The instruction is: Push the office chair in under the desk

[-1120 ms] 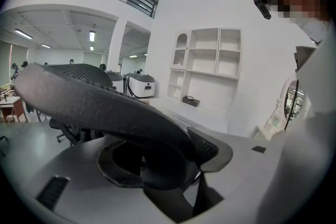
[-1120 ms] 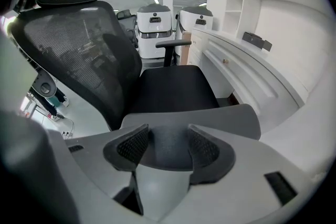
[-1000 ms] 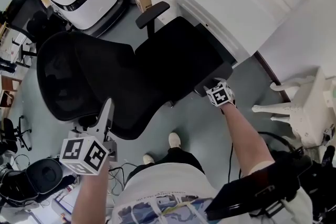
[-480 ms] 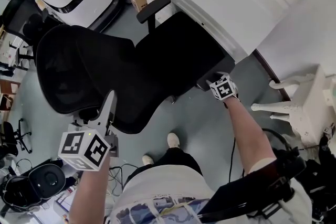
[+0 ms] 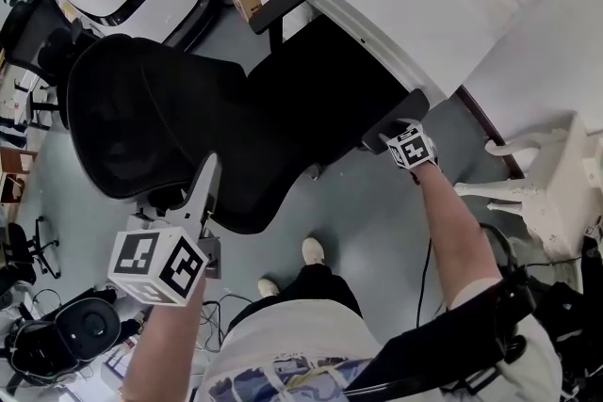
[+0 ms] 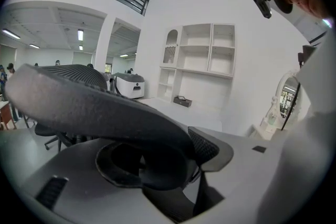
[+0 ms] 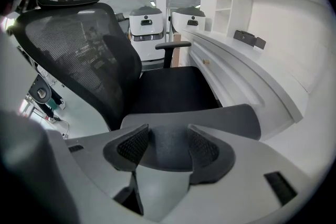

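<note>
Since the earlier frames the office chair (image 5: 311, 104) has slid further beneath the desk (image 5: 443, 5), and the left gripper (image 6: 152, 152) and right gripper (image 7: 168, 136) have travelled with it.

Hidden or cut off: the chair's base lies out of sight below the seat (image 5: 325, 89). The seat's far edge is lost under the desk's rim. In the head view the right gripper's jaw tips are covered by its own marker cube (image 5: 412, 149). In the left gripper view the rim of the backrest (image 6: 79, 97) sweeps across the picture and masks one jaw; only the other jaw's ribbed pad (image 6: 203, 147) shows clearly.

Left gripper: jaws wide apart, astride that rim, which fills the gap between them. Any squeeze by the pads is hard to make out.

Right gripper: jaws likewise spread wide, nothing pinched — their tips meet the near edge of the grey armrest pad (image 7: 231, 115), which runs crosswise just ahead of them. Beyond it lies the seat, with the desk to the jaws' right and the mesh backrest to their left.
</note>
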The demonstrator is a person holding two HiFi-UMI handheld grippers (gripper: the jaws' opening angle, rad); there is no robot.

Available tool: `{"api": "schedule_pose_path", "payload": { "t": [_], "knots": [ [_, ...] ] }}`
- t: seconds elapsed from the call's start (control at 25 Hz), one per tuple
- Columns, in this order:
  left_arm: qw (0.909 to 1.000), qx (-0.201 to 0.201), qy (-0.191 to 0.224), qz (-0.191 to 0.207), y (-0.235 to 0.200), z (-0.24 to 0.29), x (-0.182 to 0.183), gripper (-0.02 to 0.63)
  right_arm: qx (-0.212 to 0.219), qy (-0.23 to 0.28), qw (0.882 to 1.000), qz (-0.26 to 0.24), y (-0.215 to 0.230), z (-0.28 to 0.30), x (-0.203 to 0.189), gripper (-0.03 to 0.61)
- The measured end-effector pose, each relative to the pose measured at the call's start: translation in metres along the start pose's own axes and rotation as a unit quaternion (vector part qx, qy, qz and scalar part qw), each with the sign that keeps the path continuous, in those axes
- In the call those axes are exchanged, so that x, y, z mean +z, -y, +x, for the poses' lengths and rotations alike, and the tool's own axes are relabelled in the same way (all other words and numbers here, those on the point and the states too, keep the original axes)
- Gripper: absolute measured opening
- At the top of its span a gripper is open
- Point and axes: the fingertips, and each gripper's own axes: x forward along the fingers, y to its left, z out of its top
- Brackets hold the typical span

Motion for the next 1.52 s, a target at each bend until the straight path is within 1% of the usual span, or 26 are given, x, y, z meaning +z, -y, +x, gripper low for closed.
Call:
{"api": "schedule_pose_path", "payload": {
  "t": [0.24, 0.68, 0.84, 0.96, 1.16, 1.28, 1.44, 1.52],
  "knots": [
    [1.0, -0.002, 0.002, 0.006, 0.008, 0.007, 0.004, 0.278, 0.007, 0.001, 1.0, 0.001, 0.006, 0.0, 0.0, 0.25],
    [0.9999, -0.005, 0.0, 0.016, 0.009, 0.008, 0.003, 0.286, 0.005, 0.013, 1.0, 0.007, 0.009, 0.0, 0.002, 0.247],
    [0.9998, -0.005, 0.001, 0.018, 0.008, 0.005, 0.001, 0.29, -0.01, 0.019, 1.0, 0.004, 0.007, -0.002, 0.002, 0.247],
    [0.9997, -0.004, -0.003, 0.023, 0.007, 0.003, -0.002, 0.29, -0.025, 0.018, 0.999, 0.017, 0.007, -0.004, 0.002, 0.24],
    [0.9994, -0.003, -0.012, 0.032, 0.005, -0.005, -0.008, 0.299, -0.032, 0.022, 0.999, 0.026, -0.006, -0.017, 0.009, 0.235],
    [0.9992, -0.011, -0.006, 0.037, 0.004, -0.018, -0.009, 0.299, -0.039, 0.031, 0.998, 0.024, -0.018, -0.033, 0.015, 0.204],
    [0.9984, -0.025, 0.004, 0.05, 0.001, -0.044, -0.012, 0.299, -0.053, 0.041, 0.997, 0.033, -0.043, -0.057, 0.016, 0.108],
    [0.9978, -0.036, 0.008, 0.056, -0.001, -0.058, -0.014, 0.299, -0.06, 0.042, 0.996, 0.043, -0.058, -0.07, 0.013, 0.077]
  ]
}}
